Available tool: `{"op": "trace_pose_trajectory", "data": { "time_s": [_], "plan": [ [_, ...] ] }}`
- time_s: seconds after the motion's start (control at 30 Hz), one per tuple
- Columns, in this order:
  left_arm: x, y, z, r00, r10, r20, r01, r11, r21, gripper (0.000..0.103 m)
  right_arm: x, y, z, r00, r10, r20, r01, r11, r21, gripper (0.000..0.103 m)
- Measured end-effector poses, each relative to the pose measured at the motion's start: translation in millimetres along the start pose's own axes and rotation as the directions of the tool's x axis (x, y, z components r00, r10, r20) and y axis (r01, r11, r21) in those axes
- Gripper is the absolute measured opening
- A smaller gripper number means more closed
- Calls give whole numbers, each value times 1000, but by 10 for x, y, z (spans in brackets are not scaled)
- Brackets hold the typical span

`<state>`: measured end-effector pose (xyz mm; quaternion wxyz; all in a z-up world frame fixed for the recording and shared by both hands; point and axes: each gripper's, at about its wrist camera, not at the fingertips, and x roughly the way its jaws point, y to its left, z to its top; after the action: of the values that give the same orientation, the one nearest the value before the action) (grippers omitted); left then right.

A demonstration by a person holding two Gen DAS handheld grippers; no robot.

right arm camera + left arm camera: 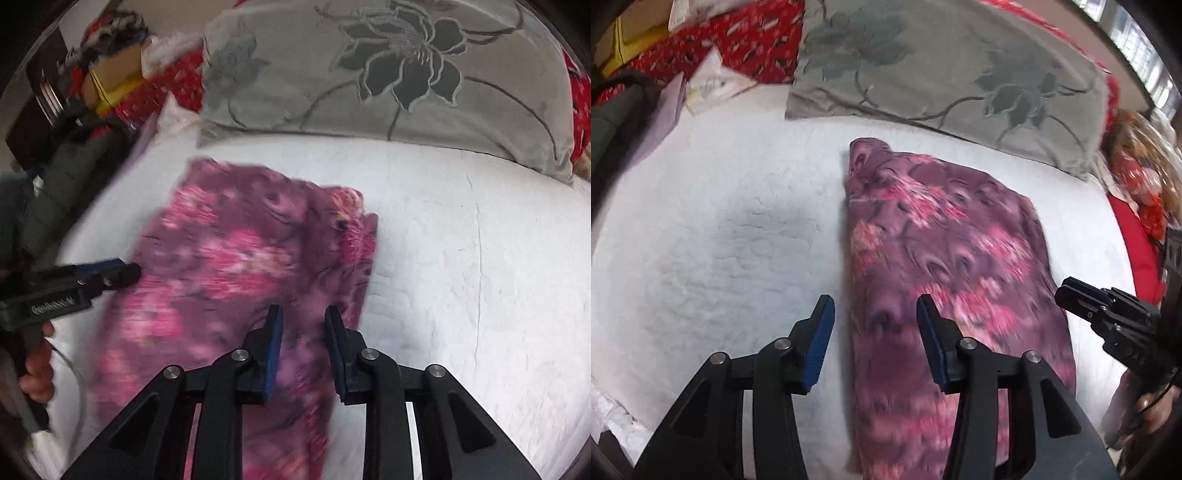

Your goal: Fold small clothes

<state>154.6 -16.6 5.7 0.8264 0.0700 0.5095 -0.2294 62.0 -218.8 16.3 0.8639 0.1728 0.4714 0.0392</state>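
A purple and pink patterned garment (945, 266) lies folded into a long strip on the white bed cover (720, 229). It also shows in the right wrist view (236, 266). My left gripper (875, 306) is open and empty, hovering over the garment's near left edge. It shows from the side in the right wrist view (129, 271). My right gripper (303, 314) is open and empty above the garment's near right part. It shows in the left wrist view (1071, 291) at the garment's right edge.
A grey pillow with a dark flower pattern (942, 70) lies just beyond the garment. Red patterned bedding (750, 40) and a yellow box (631, 40) lie at the back left. Dark grey clothing (74, 173) lies at the bed's left side.
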Motion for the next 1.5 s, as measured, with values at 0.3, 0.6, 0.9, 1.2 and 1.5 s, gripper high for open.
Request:
{"op": "trace_pose_trajectory", "data": {
  "time_s": [0.3, 0.6, 0.9, 1.2, 1.5],
  "plan": [
    [-66, 10, -451, 999, 11, -47, -11, 1000, 10, 45, -101, 55, -441, 992, -80, -98, 77, 996, -38, 38],
    [84, -32, -888, 989, 64, -135, -62, 998, 16, 47, -223, -112, -859, 978, -128, -167, 129, 992, -5, 51],
    [32, -69, -980, 985, 100, -138, -98, 995, 18, 47, -305, -32, -1092, 984, -51, -172, 53, 999, 7, 10],
    [13, -71, -987, 986, 94, -136, -91, 996, 26, 47, -285, -61, -1136, 981, -91, -174, 89, 996, -16, 6],
    [-170, 50, -611, 999, 29, -31, -31, 999, -43, 48, -516, 50, -682, 996, -87, -27, 88, 996, 15, 13]
  ]
}}
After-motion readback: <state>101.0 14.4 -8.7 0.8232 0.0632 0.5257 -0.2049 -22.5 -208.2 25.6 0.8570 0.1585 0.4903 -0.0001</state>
